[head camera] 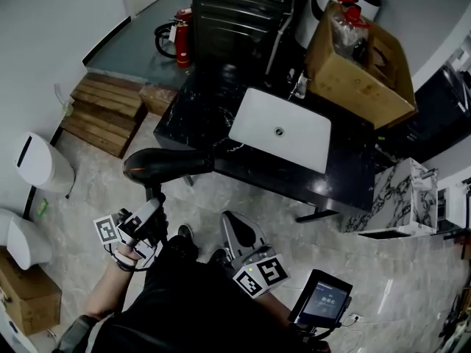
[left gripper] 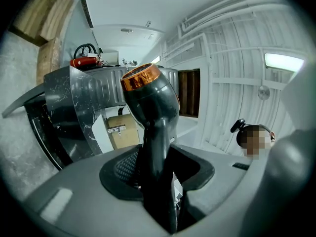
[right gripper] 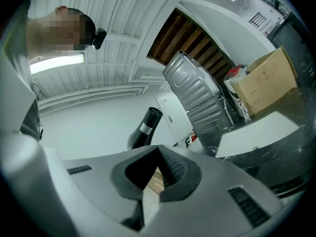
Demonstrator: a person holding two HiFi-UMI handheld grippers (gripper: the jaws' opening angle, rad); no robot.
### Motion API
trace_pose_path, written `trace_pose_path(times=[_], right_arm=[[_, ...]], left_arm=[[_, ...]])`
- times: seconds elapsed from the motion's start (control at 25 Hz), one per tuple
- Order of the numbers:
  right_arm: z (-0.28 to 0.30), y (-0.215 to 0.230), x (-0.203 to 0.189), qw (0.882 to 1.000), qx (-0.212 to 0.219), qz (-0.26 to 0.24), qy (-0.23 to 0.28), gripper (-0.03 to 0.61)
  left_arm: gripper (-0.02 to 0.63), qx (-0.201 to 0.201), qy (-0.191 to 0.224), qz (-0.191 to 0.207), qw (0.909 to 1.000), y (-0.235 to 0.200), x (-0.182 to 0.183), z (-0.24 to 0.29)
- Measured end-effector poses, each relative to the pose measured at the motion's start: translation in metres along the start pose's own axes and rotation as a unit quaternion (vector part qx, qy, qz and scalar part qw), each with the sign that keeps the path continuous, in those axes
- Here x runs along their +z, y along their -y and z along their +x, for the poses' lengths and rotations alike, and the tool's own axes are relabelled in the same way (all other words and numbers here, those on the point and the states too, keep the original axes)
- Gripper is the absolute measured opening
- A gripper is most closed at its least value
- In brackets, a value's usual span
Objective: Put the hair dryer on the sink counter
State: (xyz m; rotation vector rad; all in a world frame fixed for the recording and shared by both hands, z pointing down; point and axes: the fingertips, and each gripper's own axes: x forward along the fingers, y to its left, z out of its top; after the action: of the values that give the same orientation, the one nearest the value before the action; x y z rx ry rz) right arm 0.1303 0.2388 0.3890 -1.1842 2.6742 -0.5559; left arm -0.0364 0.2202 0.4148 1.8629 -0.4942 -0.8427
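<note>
My left gripper is shut on the handle of a black hair dryer, which is held in the air in front of the counter's near left corner. In the left gripper view the hair dryer stands up between the pads, copper-ringed nozzle on top, and my left gripper clamps its handle. The black marble sink counter carries a white basin. My right gripper hangs low beside the left one, jaws together and empty. From my right gripper the hair dryer shows just beyond the tips.
A cardboard box stands on the counter's far right. A red fire extinguisher and wooden pallets lie to the left. A white bin stands by the left wall, a marble block to the right, a tablet near my right side.
</note>
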Motion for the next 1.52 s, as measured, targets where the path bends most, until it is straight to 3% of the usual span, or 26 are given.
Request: trace_pose_path(times=[0.48,1.0,1.52], right_arm=[[0.070,0.035,0.007,1.000,-0.026,0.006,-0.005,-0.005],[0.164,0.055,0.010,0.998,-0.058,0.018,-0.019,-0.005],[0.219,0.059,0.001,0.996,-0.085,0.020,-0.035,-0.005]], left_arm=[[0.169,0.001,-0.026,0.000,0.9997,-0.038,0.060,0.033],[0.169,0.046,-0.061,0.009,0.9970,-0.098,0.146,0.051],[0.169,0.052,-0.082,-0.013,0.9952,-0.138,0.191,0.059]])
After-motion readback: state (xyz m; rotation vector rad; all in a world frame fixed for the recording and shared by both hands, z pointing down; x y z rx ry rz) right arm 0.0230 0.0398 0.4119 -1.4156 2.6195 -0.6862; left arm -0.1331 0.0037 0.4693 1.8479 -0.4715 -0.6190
